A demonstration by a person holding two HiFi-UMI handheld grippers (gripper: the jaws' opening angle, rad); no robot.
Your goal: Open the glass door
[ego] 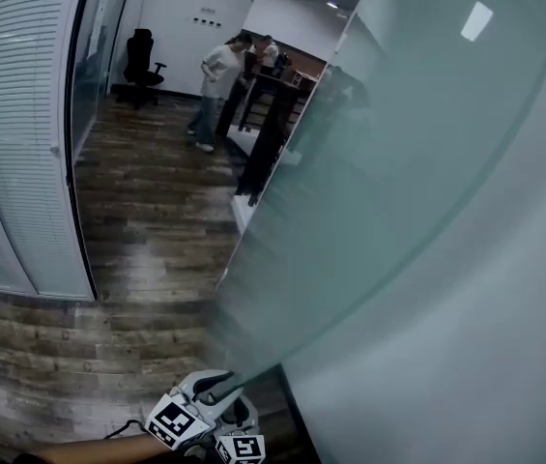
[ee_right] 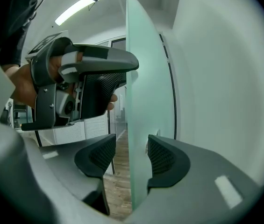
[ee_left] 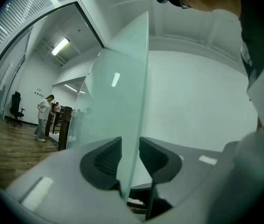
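Observation:
The frosted glass door (ego: pixel 417 162) stands swung open, and its free edge runs down to the bottom of the head view. My left gripper (ee_left: pixel 131 158) straddles that edge (ee_left: pixel 136 101), one dark pad on each side with a thin gap to the glass. My right gripper (ee_right: pixel 128 155) straddles the same edge (ee_right: pixel 143 78) lower down, jaws wide, its left pad (ee_right: pixel 101 154) well off the glass. In the right gripper view a hand holds the left gripper (ee_right: pixel 99 85) higher up on the edge. In the head view the left gripper (ego: pixel 216 387) shows at the bottom with its marker cube (ego: pixel 176 421).
A white wall (ego: pixel 466 356) lies behind the door on the right. A glass wall with blinds (ego: pixel 21 133) lines the left. The wood floor (ego: pixel 147 211) leads to two people (ego: pixel 222 75), a dark counter (ego: pixel 273 124) and a black office chair (ego: pixel 142 61).

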